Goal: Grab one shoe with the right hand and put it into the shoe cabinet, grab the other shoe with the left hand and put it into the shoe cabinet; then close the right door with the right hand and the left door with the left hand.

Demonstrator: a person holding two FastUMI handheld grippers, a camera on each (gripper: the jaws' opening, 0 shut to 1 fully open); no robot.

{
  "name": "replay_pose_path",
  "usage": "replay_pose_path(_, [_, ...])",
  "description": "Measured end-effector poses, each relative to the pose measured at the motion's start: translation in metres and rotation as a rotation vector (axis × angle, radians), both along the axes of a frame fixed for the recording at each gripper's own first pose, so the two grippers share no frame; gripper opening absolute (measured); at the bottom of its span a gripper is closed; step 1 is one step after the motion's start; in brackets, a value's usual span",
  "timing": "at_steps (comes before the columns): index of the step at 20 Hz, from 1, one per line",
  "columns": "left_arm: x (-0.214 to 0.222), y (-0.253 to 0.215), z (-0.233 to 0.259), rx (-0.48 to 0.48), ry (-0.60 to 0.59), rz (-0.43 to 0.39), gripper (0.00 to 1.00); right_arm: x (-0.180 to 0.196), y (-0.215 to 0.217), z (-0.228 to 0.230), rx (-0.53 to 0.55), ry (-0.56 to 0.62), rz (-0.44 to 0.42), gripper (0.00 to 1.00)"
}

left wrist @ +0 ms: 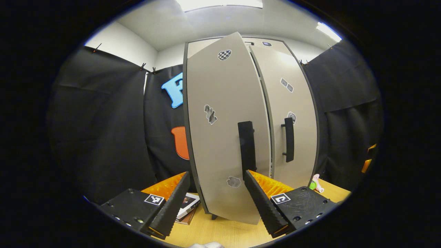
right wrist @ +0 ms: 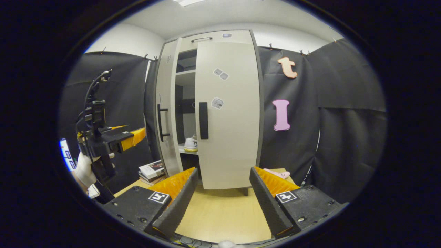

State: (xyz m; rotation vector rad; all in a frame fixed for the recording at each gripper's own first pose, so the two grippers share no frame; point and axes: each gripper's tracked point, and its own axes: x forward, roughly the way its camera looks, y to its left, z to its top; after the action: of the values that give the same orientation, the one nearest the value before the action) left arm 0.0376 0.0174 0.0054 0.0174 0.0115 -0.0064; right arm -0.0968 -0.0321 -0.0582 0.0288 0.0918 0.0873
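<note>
Shoe cabinet (right wrist: pixel 227 110) doors are the parts left to handle, judged from the white shoe (right wrist: pixel 190 144) seen on a shelf inside. Each door is taken to be a stiff, light, hinged panel that swings under a gentle push; its smooth face would likely let a fingertip slide, so a push low and beside the handle, or a hold on the bar itself, seems safest.

Left gripper view: the left gripper (left wrist: pixel 217 194) is held wide apart with nothing between its fingers. Directly ahead and close, the left door (left wrist: pixel 224 137) stands ajar, its lower edge framed by the two fingers and its black bar handle (left wrist: pixel 247 148) just above the right-hand finger. Beyond it, to the right, the right door (left wrist: pixel 293 113) lies flush with the cabinet. A stack of books (left wrist: pixel 187 206) rests on the wooden table (left wrist: pixel 227 234) behind the left-hand finger.

Right gripper view: the right gripper (right wrist: pixel 224 196) is likewise spread wide and empty, set back from the cabinet over bare table. What is added here is the gap between the doors, through which the shelves and the shoe are seen. The other gripper, held in a gloved hand (right wrist: pixel 84 170), appears far to the left. Whether a second shoe is inside cannot be told.
</note>
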Motion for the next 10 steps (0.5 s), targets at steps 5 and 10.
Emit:
replay_pose_path(5, [-0.038,-0.010,0.008,0.002,0.016,-0.026,1.00,-0.006,-0.005,0.014,0.012,-0.046,-0.033,0.98])
replay_pose_path(10, [-0.073,-0.024,0.010,0.001,0.034,-0.061,0.96,-0.011,-0.011,0.020,0.021,-0.068,-0.070,0.97])
